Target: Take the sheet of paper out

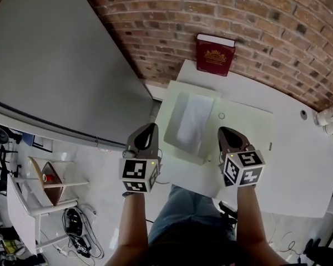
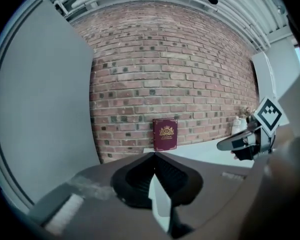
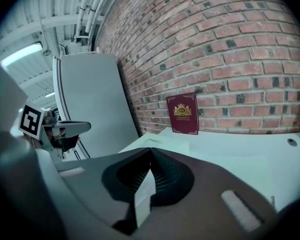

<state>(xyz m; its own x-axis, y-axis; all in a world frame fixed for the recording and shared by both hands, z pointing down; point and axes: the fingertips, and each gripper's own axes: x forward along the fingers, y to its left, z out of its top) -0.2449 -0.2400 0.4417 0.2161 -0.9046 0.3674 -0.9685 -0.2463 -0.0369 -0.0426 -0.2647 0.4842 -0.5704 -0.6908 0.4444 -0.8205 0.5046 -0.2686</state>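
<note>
White items [image 1: 328, 119] cut off at edge, perhaps bottles

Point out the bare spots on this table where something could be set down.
Widest free patch: the white table right of the pale folder, up to the white items at its right edge. A narrower strip runs along the brick wall, right of the red book. Crowded: the left part, with the folder, left gripper and right gripper.
</note>
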